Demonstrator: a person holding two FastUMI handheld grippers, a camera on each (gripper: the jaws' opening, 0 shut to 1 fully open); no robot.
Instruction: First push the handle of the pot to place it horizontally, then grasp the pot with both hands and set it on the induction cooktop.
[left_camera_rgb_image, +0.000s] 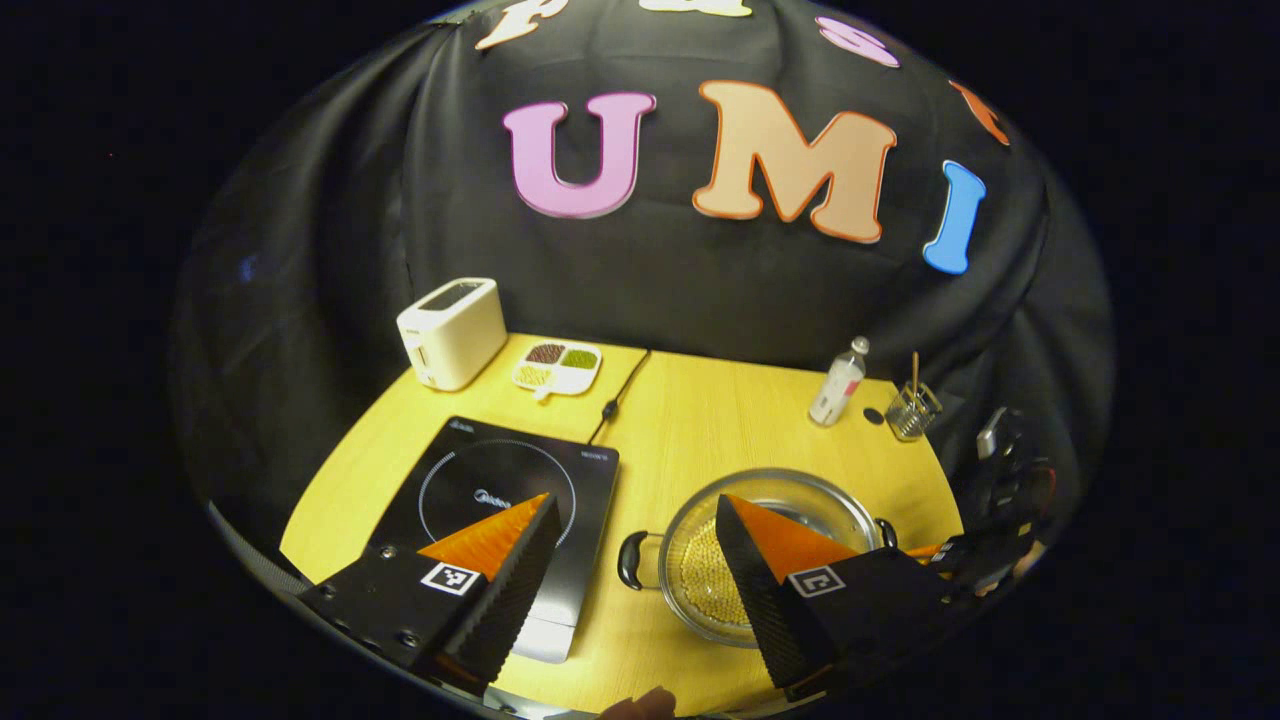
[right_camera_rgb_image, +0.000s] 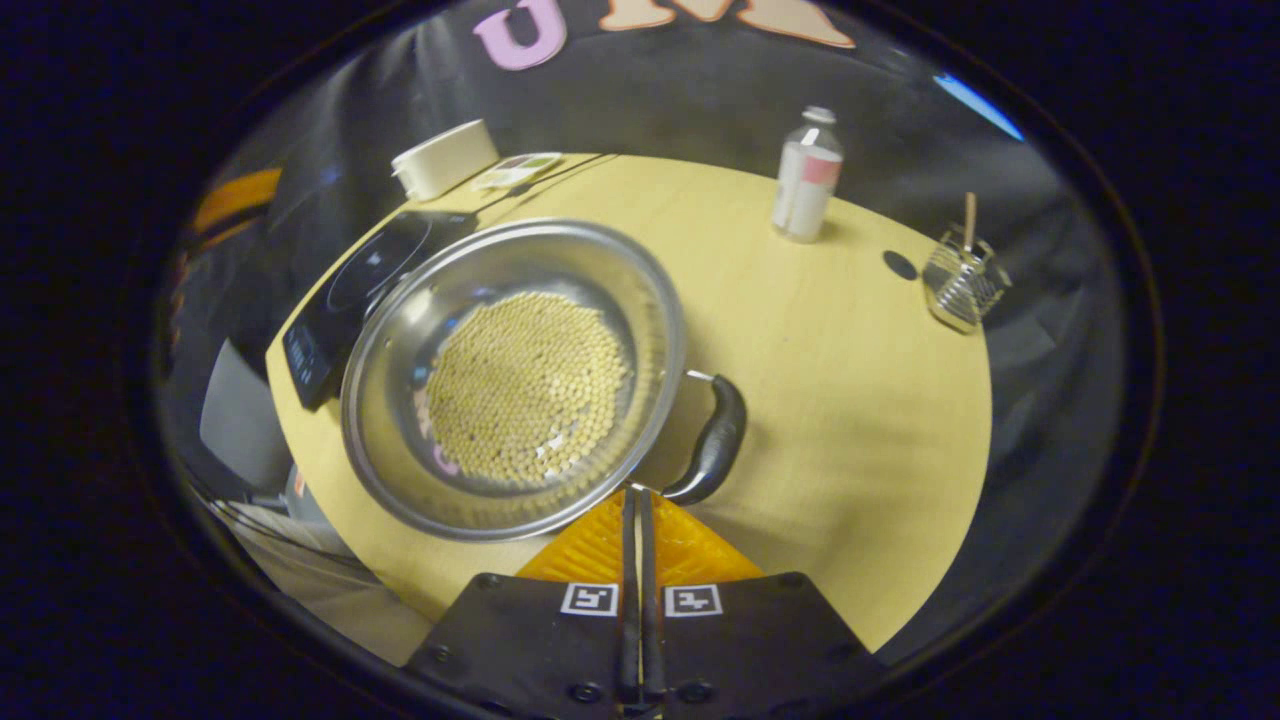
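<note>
Two steps remain: my right claw, closed on nothing, nudges the pot's handle, my left claw hangs open, and the pot sits on the bench beside the induction cooktop.

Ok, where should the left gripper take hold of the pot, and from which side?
Take the black loop handle on the pot, on the side facing the induction cooktop. It juts out level from the rim, so the open left gripper can probably close over it from above. The right gripper, fingers together, sits by the opposite handle.
</note>
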